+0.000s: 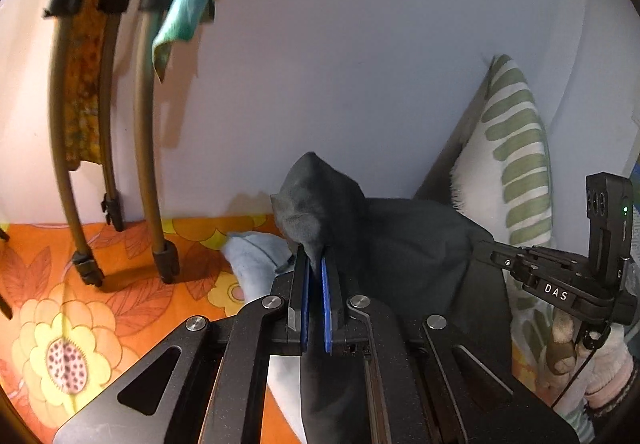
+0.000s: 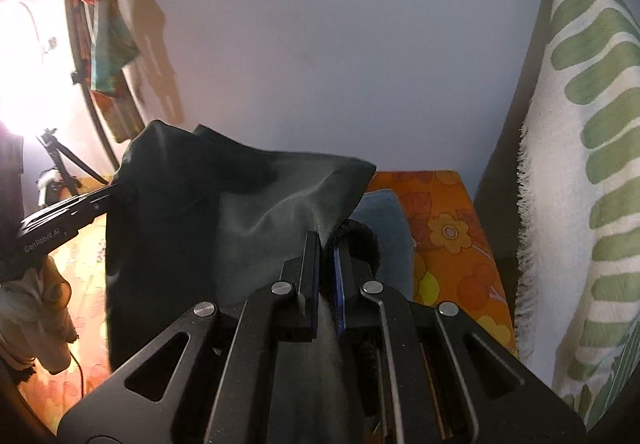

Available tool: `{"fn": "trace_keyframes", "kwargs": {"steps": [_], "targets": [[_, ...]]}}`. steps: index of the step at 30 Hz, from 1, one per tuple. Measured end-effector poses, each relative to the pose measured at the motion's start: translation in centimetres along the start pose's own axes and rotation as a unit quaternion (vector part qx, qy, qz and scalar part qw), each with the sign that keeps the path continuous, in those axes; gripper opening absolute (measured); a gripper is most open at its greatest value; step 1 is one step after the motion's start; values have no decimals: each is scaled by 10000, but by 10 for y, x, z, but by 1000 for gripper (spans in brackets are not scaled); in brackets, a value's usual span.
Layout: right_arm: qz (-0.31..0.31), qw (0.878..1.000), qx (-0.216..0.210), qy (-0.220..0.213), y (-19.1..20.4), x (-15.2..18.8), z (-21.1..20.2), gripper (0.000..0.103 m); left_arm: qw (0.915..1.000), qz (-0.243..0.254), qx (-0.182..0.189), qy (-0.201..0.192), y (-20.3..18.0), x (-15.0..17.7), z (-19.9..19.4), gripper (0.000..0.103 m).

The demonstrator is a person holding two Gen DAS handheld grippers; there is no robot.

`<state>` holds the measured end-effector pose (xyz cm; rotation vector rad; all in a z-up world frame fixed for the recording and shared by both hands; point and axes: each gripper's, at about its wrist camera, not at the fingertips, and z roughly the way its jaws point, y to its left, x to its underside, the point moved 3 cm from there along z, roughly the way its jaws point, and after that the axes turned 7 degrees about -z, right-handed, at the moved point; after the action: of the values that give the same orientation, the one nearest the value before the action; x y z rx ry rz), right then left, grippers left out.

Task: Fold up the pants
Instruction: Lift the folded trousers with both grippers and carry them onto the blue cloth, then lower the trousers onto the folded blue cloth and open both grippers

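One pair of dark pants point(image 2: 208, 220) is hanging in the air above a bed, stretched between two hand-held grippers and drooping in loose folds beneath them. Both grippers are pinching the cloth with their fingers nearly closed: the left gripper point(image 1: 315, 264) is clamping a bunched corner that is sticking up past its blue-padded fingers point(image 1: 327, 296), and the right gripper point(image 2: 327, 244) is gripping another edge, with fabric running down between its fingers point(image 2: 341, 284) toward the camera. From the right wrist view the left gripper is showing at the left edge, biting into the far corner of the pants, with a hand point(image 2: 44, 308) under it; from the left wrist view the right gripper's body is showing at the right, also with a hand point(image 1: 562, 348) below it. Under the pants a pale blue garment point(image 1: 256, 256) is lying on the orange floral bedsheet point(image 1: 80, 324). Beside the pants a white pillow with green stripes point(image 2: 584, 172) is leaning upright at the right. Behind everything a plain white wall point(image 1: 360, 64) is rising, and against it at the left a metal-tube rack point(image 1: 148, 164) is standing on the bed, carrying a teal cloth point(image 1: 188, 12) and an orange patterned cloth point(image 1: 82, 92).
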<state>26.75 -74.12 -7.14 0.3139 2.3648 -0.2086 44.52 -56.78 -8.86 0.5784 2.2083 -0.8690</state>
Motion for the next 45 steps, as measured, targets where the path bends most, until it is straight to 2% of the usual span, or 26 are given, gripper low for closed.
{"fn": "trace_keyframes", "kwargs": {"steps": [3,6,8,9,12,14,17,20,22,27,30,32,35,37,45], "targets": [[-106,9999,87,-9,-1,-6,10,7,9999,-90,61,-70,0,-4,7,4],[-151,9996,227,41,-5,-12,23,7,9998,-151,-71,-47,6,-6,24,4],[-168,9989,337,279,-11,-10,41,7,9993,-219,-281,151,14,-4,41,4],[-92,9984,263,491,-16,-7,51,8,9986,-256,-371,294,19,-2,48,4],[124,9965,324,760,-34,1,57,23,9971,-282,-618,357,26,-3,46,7],[284,9957,472,741,-45,5,46,42,9972,-191,-675,273,25,-6,35,11],[429,9948,747,536,-59,7,22,43,9973,-63,-706,190,21,-10,20,13],[548,9976,393,168,-54,5,0,43,9977,90,-632,213,10,-6,7,13],[432,9988,209,87,-43,2,-4,43,9980,126,-507,346,3,4,-1,13],[229,9993,-206,229,-17,-6,20,43,9962,138,-108,848,-12,37,-1,14],[321,9982,-404,322,-14,-8,49,43,9921,199,-42,1241,-16,65,8,14],[307,9977,-243,555,-13,-6,69,43,9892,329,-109,1423,-17,84,13,14],[317,9959,133,839,-21,6,99,43,9879,477,-173,1463,-17,103,13,14],[358,9959,336,756,-26,9,98,50,9883,589,-151,1398,-19,112,7,14],[610,9951,397,664,-39,23,53,51,9877,669,-159,1406,-24,127,-24,14]]}}
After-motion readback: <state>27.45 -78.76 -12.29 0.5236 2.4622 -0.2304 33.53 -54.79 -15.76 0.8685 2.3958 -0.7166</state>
